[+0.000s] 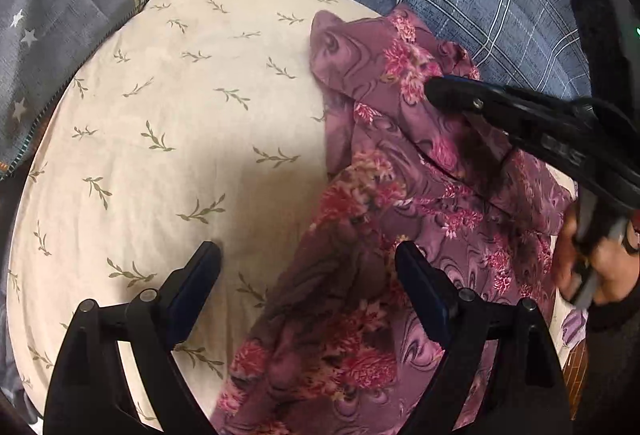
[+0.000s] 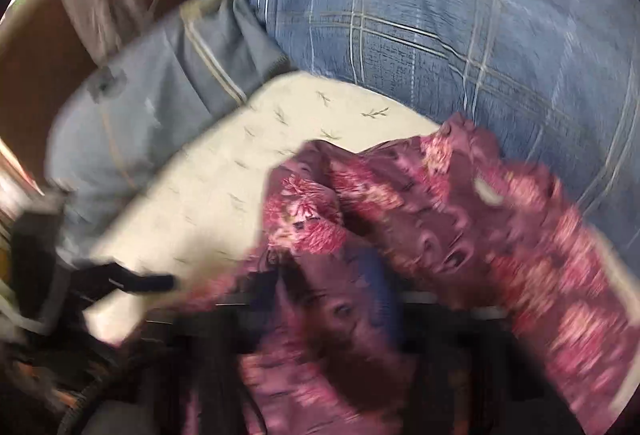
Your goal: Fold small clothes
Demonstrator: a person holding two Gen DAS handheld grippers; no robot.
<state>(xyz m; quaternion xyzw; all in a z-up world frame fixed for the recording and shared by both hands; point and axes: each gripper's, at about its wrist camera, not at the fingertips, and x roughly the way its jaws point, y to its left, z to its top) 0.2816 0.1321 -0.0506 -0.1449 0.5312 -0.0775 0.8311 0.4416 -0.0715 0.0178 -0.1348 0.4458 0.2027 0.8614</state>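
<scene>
While left fingers (image 1: 308,271) gape, right fingers (image 1: 434,91) pinch purple garment (image 1: 400,203) on cream sheet (image 1: 180,115).

The left gripper (image 1: 308,259) points steeply downward, its two black fingers (image 1: 200,271) spread wide apart — nothing pinched between the pads. The right gripper (image 1: 434,91) reaches in from the right side, jaws drawn together (its own view is badly blurred), with the person's hand (image 1: 592,267) on its handle.
</scene>
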